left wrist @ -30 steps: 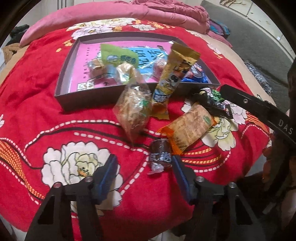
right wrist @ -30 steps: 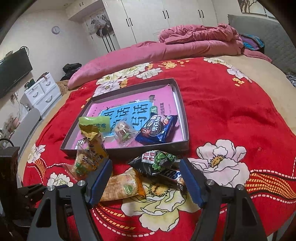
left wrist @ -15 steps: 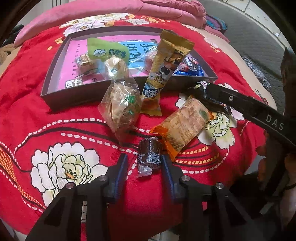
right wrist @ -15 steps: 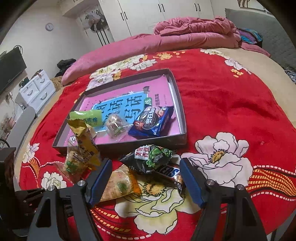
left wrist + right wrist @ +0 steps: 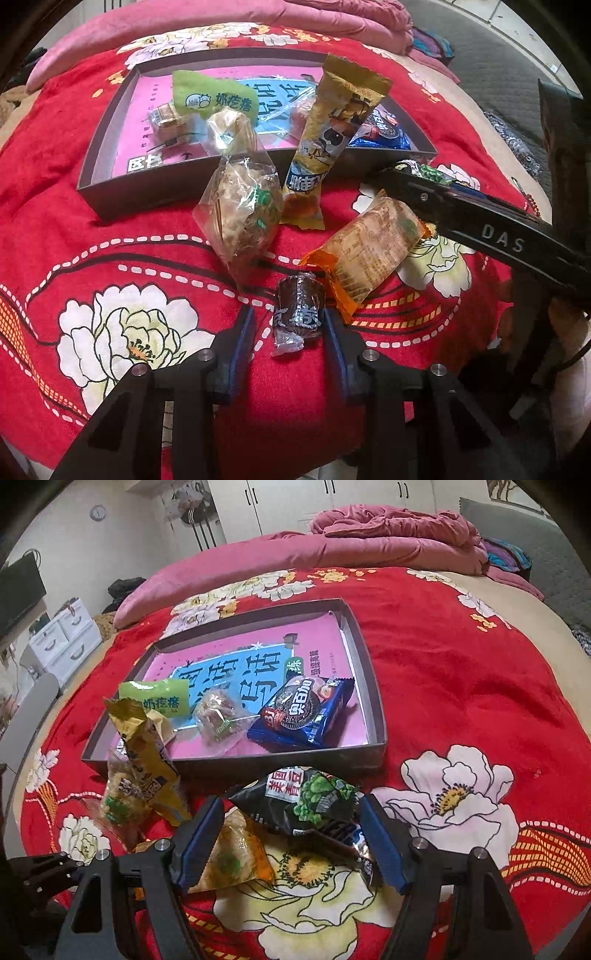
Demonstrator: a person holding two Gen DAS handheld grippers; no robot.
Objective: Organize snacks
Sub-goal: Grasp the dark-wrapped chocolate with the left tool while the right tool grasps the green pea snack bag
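A dark shallow box (image 5: 177,188) with a pink liner lies on the red bedspread; it also shows in the right wrist view (image 5: 373,686). My left gripper (image 5: 288,330) straddles a small brown wrapped candy (image 5: 298,310), jaws narrowed, a gap still on its left side. An orange cracker packet (image 5: 369,254), a clear bag (image 5: 240,214) and a yellow packet (image 5: 328,144) lie close ahead. My right gripper (image 5: 291,834) is open around a black green-pea packet (image 5: 306,801) and a dark bar (image 5: 347,834).
In the box lie a blue cookie packet (image 5: 303,712), a green milk-candy packet (image 5: 155,698) and a clear wrapped sweet (image 5: 218,716). A rumpled pink quilt (image 5: 369,535) lies at the back. The bed edge is just below both grippers.
My left gripper moved forward to the brown candy and narrowed its jaws around it. My right gripper moved a little forward over the black packet and stayed open.
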